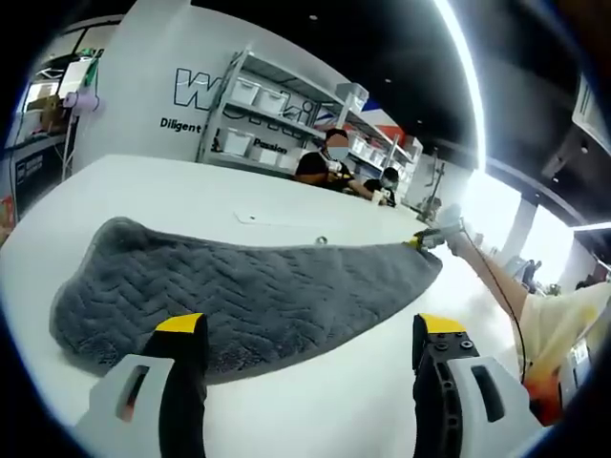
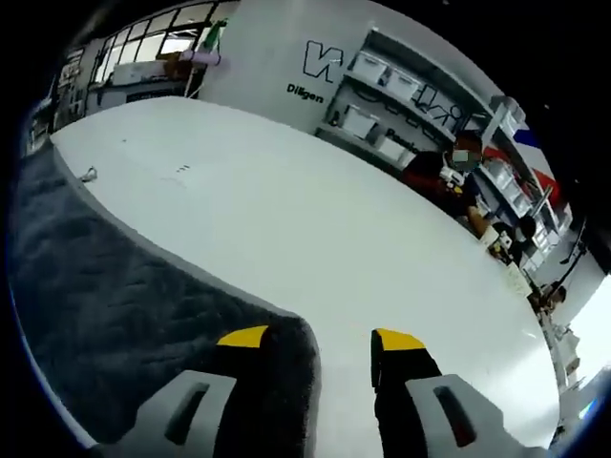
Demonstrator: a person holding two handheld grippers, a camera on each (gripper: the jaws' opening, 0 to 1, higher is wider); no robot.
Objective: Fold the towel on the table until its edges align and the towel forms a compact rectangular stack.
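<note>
- Lying flat on the white table [image 1: 115, 191] is a grey towel [image 1: 239, 286] with a zigzag pattern. In the left gripper view its long way runs across the picture, from a rounded end on the left to a pointy corner on the right.
- The left gripper [image 1: 310, 334] is wide apart, with nothing between its yellow-tipped jaws. Its left jaw is over the towel's near edge, and its right jaw is over bare table.
- The other gripper [image 1: 430, 237] is at the towel's far right corner. It is too small to tell if it pinches the cloth. A person's arm [image 1: 506, 296] reaches in behind it.
- In the right gripper view, the towel [image 2: 105, 315] spreads from the left side down to the bottom. The right gripper [image 2: 315, 339] is wide apart too. The towel's corner sits under its left jaw, and its right jaw is over bare table.
- A small silvery thing [image 1: 321, 240] lies on the table just past the towel.
- Far behind the table stand shelves [image 1: 277, 114] with white boxes, and people [image 1: 329, 162] sit there. Nothing sits on the towel.
</note>
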